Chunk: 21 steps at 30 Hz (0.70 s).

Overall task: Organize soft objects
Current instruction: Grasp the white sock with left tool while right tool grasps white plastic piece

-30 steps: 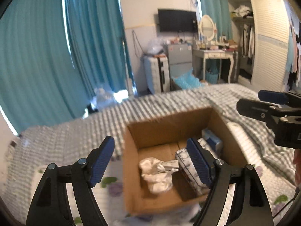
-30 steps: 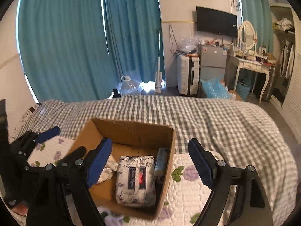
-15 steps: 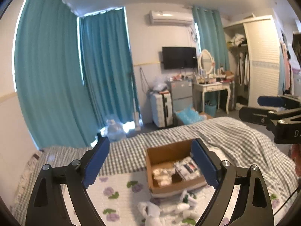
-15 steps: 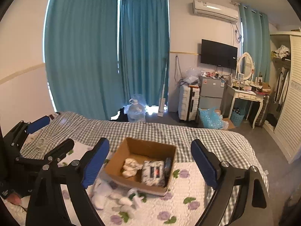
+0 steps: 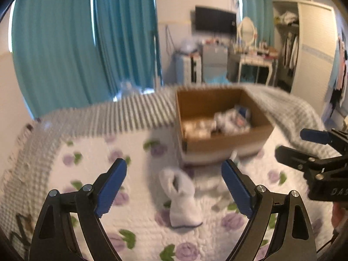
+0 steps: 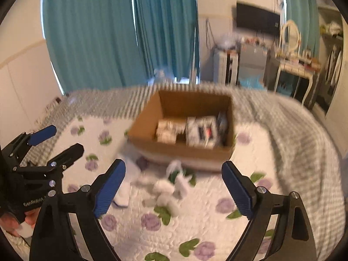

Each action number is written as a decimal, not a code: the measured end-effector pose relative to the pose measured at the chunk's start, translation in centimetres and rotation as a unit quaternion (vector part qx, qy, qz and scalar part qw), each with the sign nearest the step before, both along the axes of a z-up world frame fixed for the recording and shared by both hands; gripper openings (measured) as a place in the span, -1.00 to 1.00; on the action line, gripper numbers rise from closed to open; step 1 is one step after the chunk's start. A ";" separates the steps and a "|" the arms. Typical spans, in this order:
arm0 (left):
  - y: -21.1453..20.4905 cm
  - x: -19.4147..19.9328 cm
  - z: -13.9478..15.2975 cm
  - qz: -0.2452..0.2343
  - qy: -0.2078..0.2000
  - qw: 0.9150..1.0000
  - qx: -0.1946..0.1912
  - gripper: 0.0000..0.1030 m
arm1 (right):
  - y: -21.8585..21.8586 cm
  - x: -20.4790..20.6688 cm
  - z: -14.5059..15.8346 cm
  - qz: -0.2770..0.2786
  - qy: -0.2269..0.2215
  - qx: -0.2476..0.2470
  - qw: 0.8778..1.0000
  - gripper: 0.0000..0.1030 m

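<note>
Now | step: you hover both hand-held grippers, left (image 5: 174, 187) and right (image 6: 173, 188), jaws wide, empty | next, likely: drop onto white sock (image 5: 181, 198), 12 o'clock of left | goal: cardboard box (image 5: 217, 145), 1 o'clock on bed (image 5: 91, 152) | count: one box, loose white pieces too blurred to count.

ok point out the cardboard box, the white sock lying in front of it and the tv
cardboard box (image 5: 226, 143): left wrist view, on its near outer wall
white sock (image 5: 181, 198): left wrist view, on the middle of its body
tv (image 6: 257, 18): right wrist view, on the centre of the dark screen
</note>
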<state>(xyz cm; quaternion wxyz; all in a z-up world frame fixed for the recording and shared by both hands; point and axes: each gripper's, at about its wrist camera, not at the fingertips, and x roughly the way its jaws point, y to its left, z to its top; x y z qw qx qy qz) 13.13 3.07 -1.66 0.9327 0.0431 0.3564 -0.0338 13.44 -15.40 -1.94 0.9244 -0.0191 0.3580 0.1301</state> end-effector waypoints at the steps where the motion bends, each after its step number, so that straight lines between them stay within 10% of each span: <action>1: -0.1 0.0 -1.0 -0.002 0.009 1.000 0.000 0.75 | 0.4 0.6 -1.9 -0.005 0.013 -0.003 1.000 0.76; 11: 1.0 1.5 -10.8 -0.002 0.122 0.992 -0.013 0.69 | 1.7 3.7 -14.6 0.007 0.139 -0.005 0.990 0.44; 21: 0.9 2.5 -11.8 -0.002 0.140 0.990 -0.026 0.69 | 2.2 4.4 -15.5 0.022 0.145 0.034 0.989 -0.20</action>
